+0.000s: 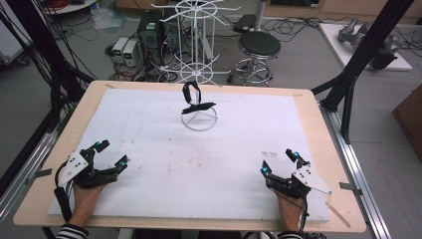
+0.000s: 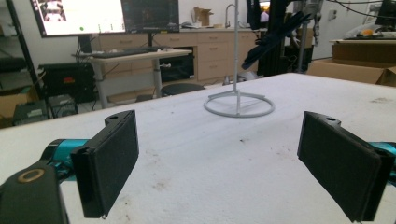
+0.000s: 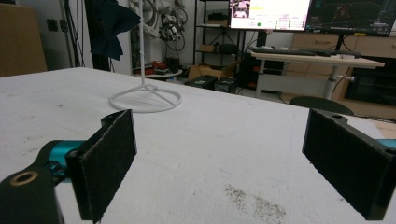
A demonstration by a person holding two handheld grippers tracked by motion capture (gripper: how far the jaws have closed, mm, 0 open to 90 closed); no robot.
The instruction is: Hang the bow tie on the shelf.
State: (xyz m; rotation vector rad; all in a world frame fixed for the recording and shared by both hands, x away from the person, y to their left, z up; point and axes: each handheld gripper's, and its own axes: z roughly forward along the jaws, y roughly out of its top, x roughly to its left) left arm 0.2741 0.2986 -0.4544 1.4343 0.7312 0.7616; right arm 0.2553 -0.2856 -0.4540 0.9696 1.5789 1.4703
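Both grippers are sitting low on the desk (image 1: 318, 129) here, and the white wire stand (image 1: 199, 118) is our landmark, standing on its ring base toward the far middle of the white sheet (image 1: 164, 149). A dark bow-shaped piece of cloth (image 1: 198, 106) is hanging on the stand's upright, with a black looped strap (image 1: 191, 91) rising just above it.

The left gripper (image 1: 111, 155) is resting near and to the left of the stand, well apart from it, with a hand (image 1: 85, 199) in a striped sleeve holding it from behind. Its jaws are spread wide, nothing between them; in the left gripper view the two black pads (image 2: 112, 158) are framing bare sheet, with the stand's ring ahead and slightly right of centre.

The right gripper (image 1: 277, 160) is lying near and to the right of the stand, also well apart from it. Its jaws are gaping just as wide and gripping nothing. In the right gripper view the stand is showing ahead to the left, the dark cloth hanging high on its post, and a smudge of dark specks (image 3: 254, 200) is marking the sheet between the pads, on the near side of the stand
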